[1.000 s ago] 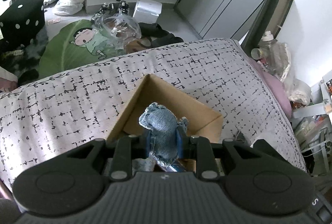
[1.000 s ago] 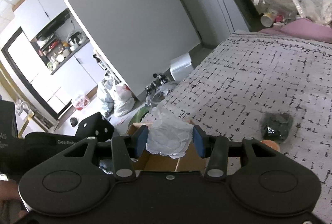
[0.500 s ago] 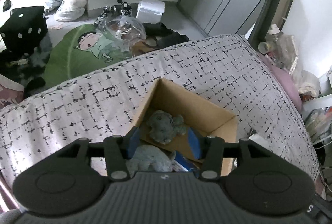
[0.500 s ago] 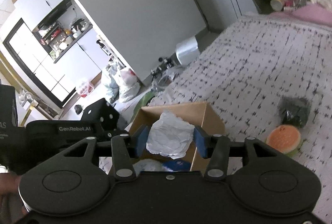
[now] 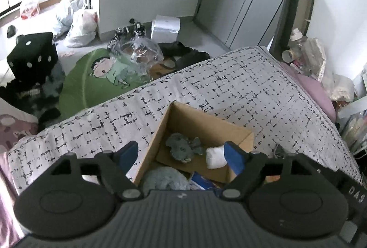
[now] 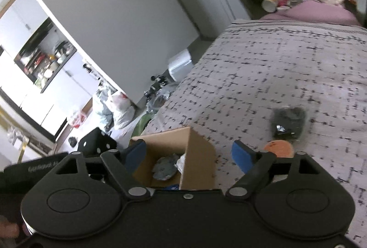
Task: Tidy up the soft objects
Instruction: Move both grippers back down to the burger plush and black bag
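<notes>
A cardboard box (image 5: 206, 119) sits on the patterned bed cover. Inside it lie a grey-blue denim toy (image 5: 183, 147), a white soft item (image 5: 215, 157), a pale blue soft thing (image 5: 165, 180) and something blue (image 5: 201, 180). My left gripper (image 5: 181, 156) is open and empty above the box. My right gripper (image 6: 190, 155) is open and empty above the same box (image 6: 197, 158), where the denim toy (image 6: 165, 167) and the white item (image 6: 182, 162) show. A black soft bundle (image 6: 287, 119) and an orange round toy (image 6: 278, 148) lie on the bed to the right.
The bed cover (image 5: 229, 87) ends at an edge toward the floor, where a green cartoon mat (image 5: 91, 82), a black dice cube (image 5: 32, 55), plastic bags (image 5: 80, 27) and a white box (image 5: 165, 26) lie. Bottles and clutter (image 5: 302, 53) stand beyond the bed's right side.
My left gripper let go of the denim toy, which now lies in the box, and opened wide. My right gripper opened and dropped the white item into the box.
</notes>
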Demonstrator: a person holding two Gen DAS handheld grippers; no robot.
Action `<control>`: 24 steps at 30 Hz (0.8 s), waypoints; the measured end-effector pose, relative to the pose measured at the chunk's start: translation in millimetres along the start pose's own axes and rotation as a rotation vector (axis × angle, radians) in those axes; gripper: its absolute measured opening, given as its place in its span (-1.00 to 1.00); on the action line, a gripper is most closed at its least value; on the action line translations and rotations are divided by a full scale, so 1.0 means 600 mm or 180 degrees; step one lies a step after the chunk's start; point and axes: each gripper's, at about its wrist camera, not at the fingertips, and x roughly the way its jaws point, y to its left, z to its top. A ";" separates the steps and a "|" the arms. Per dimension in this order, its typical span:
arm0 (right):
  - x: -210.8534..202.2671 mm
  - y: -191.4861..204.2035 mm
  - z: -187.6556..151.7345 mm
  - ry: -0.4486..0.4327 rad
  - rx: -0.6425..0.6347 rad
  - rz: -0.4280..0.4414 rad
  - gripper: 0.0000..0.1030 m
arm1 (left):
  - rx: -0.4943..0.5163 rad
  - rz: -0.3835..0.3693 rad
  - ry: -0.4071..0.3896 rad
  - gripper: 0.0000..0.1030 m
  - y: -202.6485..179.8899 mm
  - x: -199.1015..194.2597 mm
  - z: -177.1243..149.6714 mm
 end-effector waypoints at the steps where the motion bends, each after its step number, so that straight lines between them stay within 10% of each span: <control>1: -0.003 -0.005 0.004 0.0001 0.0007 -0.0019 0.70 | 0.0007 0.0007 -0.0008 0.57 -0.004 -0.003 0.000; 24: -0.057 -0.164 0.059 0.0072 0.0622 -0.0229 0.84 | 0.0255 -0.0164 0.0029 0.58 -0.165 0.013 -0.020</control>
